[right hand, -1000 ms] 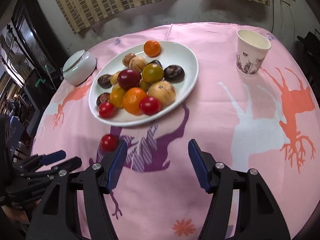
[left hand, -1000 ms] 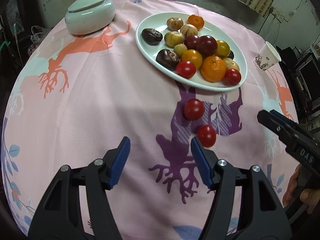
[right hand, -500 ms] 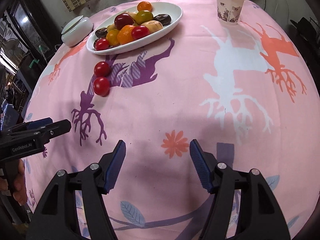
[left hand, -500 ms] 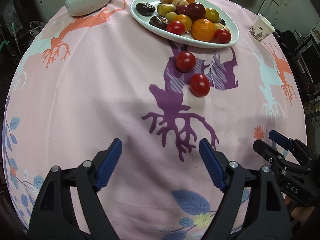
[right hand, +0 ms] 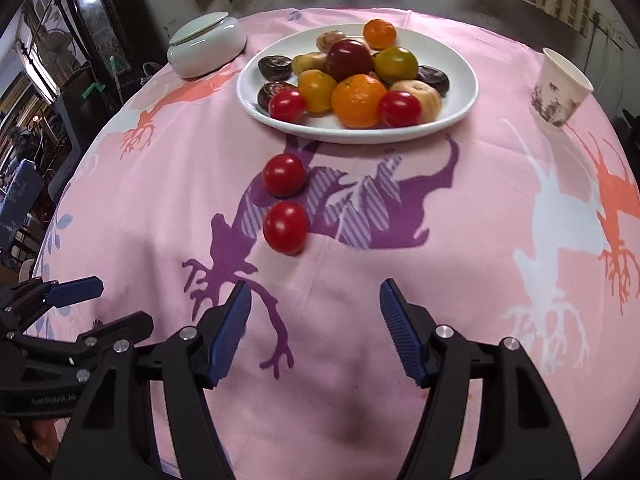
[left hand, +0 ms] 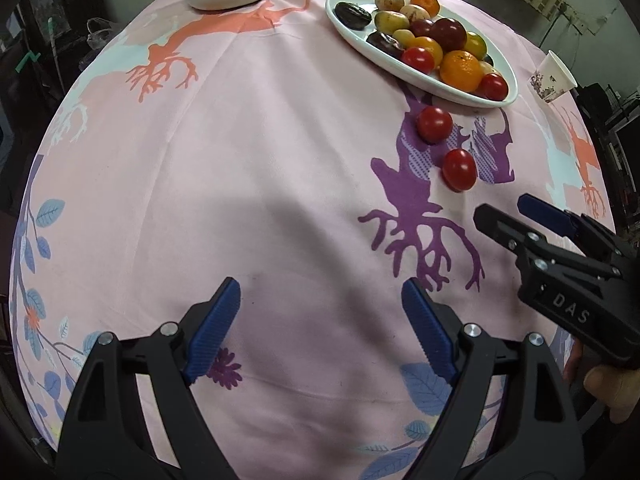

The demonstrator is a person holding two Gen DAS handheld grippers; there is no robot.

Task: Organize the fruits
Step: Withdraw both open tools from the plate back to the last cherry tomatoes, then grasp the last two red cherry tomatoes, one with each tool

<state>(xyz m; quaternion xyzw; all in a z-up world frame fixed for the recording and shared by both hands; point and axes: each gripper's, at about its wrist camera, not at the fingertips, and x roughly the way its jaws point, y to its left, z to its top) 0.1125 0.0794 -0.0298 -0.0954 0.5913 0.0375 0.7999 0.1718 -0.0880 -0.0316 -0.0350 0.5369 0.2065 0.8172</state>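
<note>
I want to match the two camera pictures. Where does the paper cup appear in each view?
Left wrist view: the paper cup is at the far right edge, upper part, right of the white plate.
Right wrist view: the paper cup is at the upper right, also right of the white plate.
Shared landmark: the purple deer print on the cloth, where two red tomatoes lie.

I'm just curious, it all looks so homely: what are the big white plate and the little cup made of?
The plate looks like glazed ceramic: smooth, glossy, with soft reflections. The cup looks like matte paper, thin-rimmed with a printed pattern, though I can't be certain.
</note>
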